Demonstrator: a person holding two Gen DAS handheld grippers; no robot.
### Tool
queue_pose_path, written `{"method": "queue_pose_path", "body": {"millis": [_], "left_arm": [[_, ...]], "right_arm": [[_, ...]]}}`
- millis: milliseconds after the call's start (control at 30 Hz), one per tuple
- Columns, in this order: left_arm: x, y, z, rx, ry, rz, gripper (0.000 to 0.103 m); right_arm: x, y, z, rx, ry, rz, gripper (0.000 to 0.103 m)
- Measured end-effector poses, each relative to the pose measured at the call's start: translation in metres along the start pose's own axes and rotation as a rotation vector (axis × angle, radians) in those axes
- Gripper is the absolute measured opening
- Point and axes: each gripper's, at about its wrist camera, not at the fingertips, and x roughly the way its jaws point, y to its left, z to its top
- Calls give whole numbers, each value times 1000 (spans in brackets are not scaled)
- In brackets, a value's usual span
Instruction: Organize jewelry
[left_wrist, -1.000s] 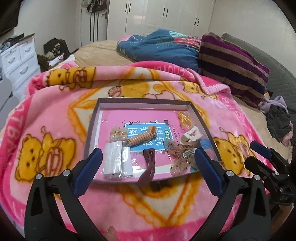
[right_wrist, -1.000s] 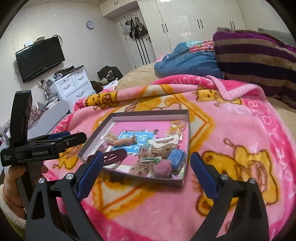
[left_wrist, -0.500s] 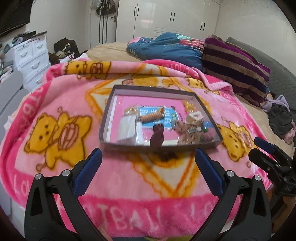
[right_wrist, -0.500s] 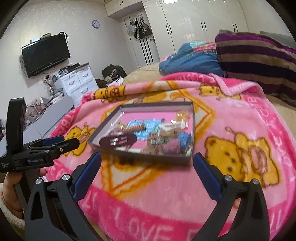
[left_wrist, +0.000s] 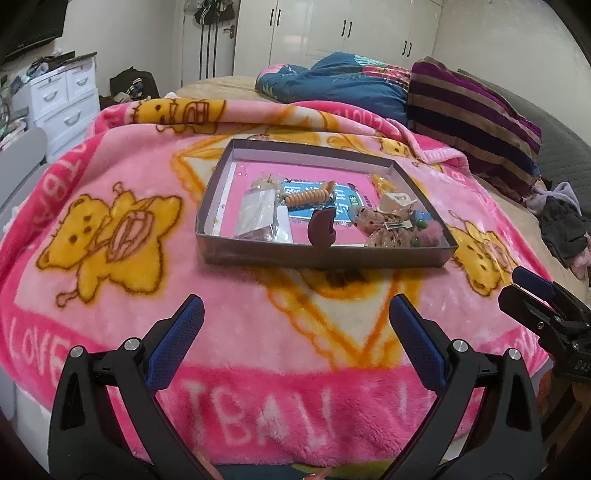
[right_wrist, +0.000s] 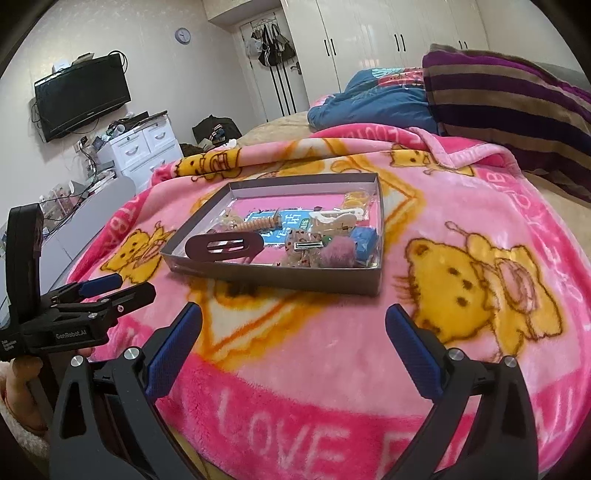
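A shallow grey tray (left_wrist: 321, 258) of jewelry and hair pieces sits on a pink teddy-bear blanket (left_wrist: 110, 295) spread over a bed, well ahead of both tools. From left to right it holds clear plastic packets (left_wrist: 258, 214), an orange coiled hair tie (left_wrist: 308, 195), a dark maroon clip (left_wrist: 322, 230) propped on the near wall, and a floral bow clip (left_wrist: 384, 227) beside a pink pom-pom (left_wrist: 430, 232). The left tool (left_wrist: 295, 328) and the right tool (right_wrist: 293, 328) are both spread wide and hold nothing; these pieces look light, small and likely slippery, so the stiff maroon clip's raised edge seems the easiest hold.
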Motion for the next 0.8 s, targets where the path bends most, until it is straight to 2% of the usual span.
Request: {"method": "queue_pose_path", "body": {"millis": [800], "left_arm": [[0, 1, -2, 3, 8, 23, 94]], "right_arm": [[8, 0, -4, 10, 29, 4, 99]]}}
